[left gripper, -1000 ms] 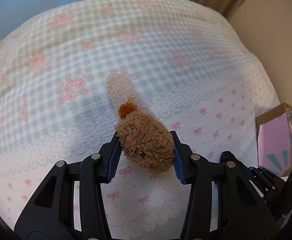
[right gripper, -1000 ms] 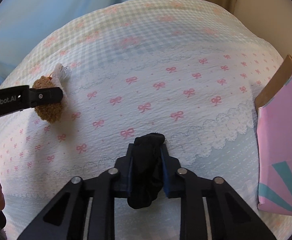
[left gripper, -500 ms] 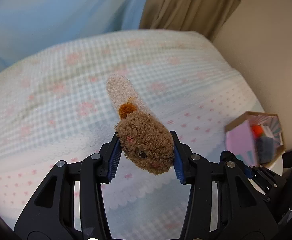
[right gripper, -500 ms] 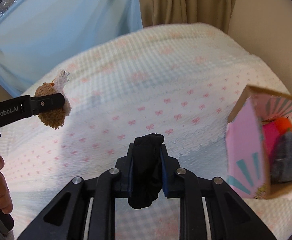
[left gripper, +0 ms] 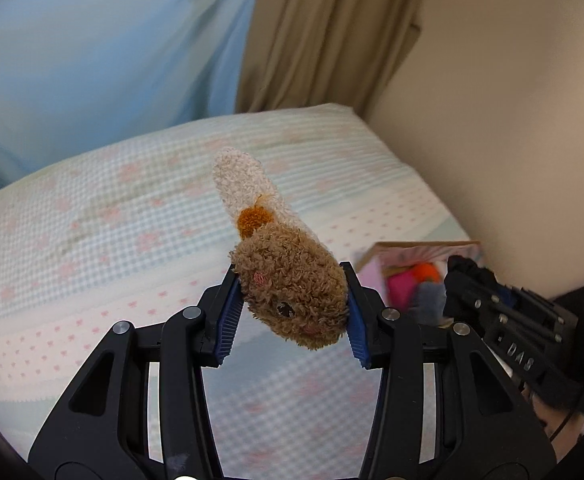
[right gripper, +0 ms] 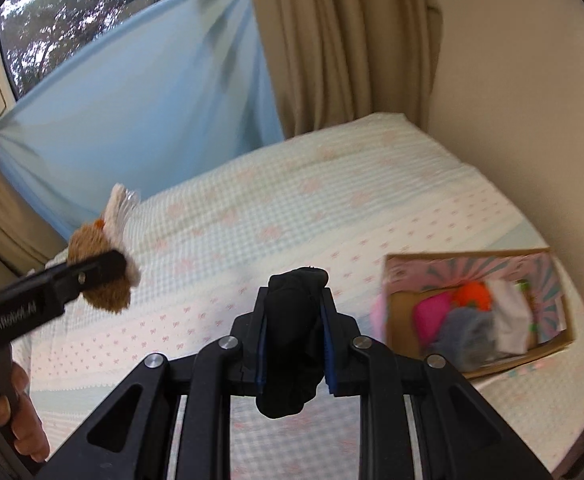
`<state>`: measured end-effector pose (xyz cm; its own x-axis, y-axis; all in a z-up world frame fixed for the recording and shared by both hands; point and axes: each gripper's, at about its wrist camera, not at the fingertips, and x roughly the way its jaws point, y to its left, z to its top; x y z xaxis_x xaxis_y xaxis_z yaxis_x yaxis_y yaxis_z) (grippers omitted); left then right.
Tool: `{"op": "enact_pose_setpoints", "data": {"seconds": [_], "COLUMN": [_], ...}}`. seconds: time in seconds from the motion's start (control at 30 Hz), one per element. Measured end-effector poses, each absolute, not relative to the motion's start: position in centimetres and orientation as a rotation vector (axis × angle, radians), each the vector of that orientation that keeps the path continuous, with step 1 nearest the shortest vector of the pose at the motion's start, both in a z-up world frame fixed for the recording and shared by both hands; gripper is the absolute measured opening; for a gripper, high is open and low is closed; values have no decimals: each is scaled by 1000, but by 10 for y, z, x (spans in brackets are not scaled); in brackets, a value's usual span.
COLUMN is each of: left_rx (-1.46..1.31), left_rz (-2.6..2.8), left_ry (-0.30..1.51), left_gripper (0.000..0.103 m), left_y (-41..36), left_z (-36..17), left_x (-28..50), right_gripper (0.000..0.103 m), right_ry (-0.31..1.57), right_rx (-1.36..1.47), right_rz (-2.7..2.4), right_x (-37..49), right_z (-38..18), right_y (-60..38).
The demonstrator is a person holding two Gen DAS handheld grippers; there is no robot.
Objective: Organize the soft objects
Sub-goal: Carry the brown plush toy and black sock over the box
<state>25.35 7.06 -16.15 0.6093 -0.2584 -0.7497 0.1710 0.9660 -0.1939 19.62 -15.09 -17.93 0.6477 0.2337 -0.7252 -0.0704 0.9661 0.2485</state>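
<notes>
My left gripper (left gripper: 291, 312) is shut on a fuzzy brown animal-face sock (left gripper: 292, 284) whose cream leg sticks out ahead; it hangs well above the bed. From the right wrist view the same sock (right gripper: 100, 280) shows at the left, pinched in the left gripper (right gripper: 104, 268). My right gripper (right gripper: 294, 336) is shut on a black sock (right gripper: 292, 336) that droops below the pads. In the left wrist view that black sock (left gripper: 466, 270) and the right gripper's fingers (left gripper: 492, 304) appear at the right. An open cardboard box (right gripper: 476, 308) holding several soft items lies on the bed to the right.
The bed (right gripper: 292, 208) has a checked cover with pink bows. A blue sheet (right gripper: 132, 100) and beige curtain (right gripper: 344, 40) hang behind it; a cream wall (right gripper: 532, 80) stands at the right. A hand (right gripper: 8, 412) holds the left gripper's handle.
Both grippers rose high above the bed, each keeping its sock. The bed dropped away, curtain and window came into view, and the box's open inside now shows.
</notes>
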Motion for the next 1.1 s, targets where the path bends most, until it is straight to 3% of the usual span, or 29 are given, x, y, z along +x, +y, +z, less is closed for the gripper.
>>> {"op": "enact_pose_setpoints", "data": {"seconds": [0.43, 0.8, 1.1], "left_rx": [-93, -166, -207], "left_rz": [-296, -241, -170], "left_ry": [893, 1030, 1152], "left_gripper": [42, 42, 42], "left_y": [-87, -194, -234], "left_z": [-141, -217, -286], "left_x": [246, 278, 312], "right_gripper": [20, 20, 20], "right_ry": [861, 995, 1107], "right_rx": [221, 188, 192], "right_rz": [126, 192, 244], "right_x": [189, 231, 263], "right_z": [-151, -207, -265], "right_y": [-313, -407, -438]}}
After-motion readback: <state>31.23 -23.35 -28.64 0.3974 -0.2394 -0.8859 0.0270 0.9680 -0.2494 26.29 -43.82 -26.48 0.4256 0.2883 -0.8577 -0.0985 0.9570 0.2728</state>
